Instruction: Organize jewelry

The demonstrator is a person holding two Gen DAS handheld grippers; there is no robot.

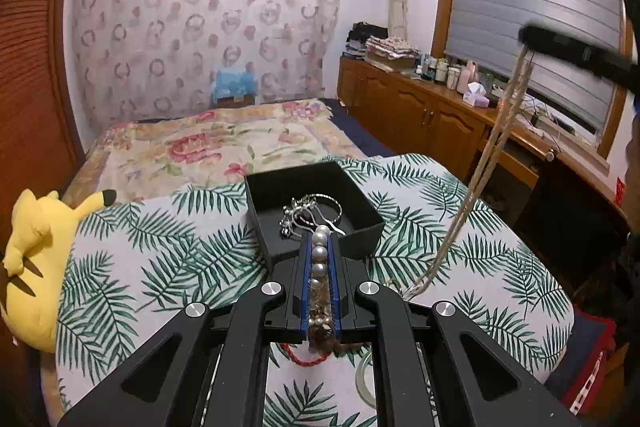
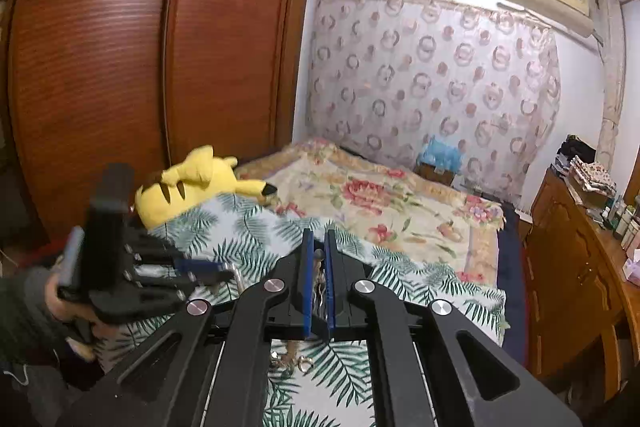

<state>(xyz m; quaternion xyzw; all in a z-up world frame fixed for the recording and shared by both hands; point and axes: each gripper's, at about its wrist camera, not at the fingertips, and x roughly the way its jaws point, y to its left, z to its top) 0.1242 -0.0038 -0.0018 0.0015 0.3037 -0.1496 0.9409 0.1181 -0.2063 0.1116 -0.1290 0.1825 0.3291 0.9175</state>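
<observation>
The left tongs [image 1: 320, 247] are clenched on a pearl strand [image 1: 319, 259] that runs up between their blue pads, tips poised over the near edge of the open black box [image 1: 360, 211], which sits on the leaf-print cover [image 1: 160, 267] just ahead and holds silver jewelry [image 1: 308, 213]. The right tongs [image 2: 319, 239], raised up to the right of the left ones, grip a pale chain [image 1: 480, 179] whose doubled length hangs down to the cover beside the box. A yellow plush toy [image 1: 32, 259] lies far left of the left tongs.

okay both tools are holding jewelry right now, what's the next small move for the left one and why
Probably ease the left tool slightly forward over the black box, then open. It is shut on the pearl strand, its tips sit at the box's near wall, and silver chains already lie inside.
</observation>
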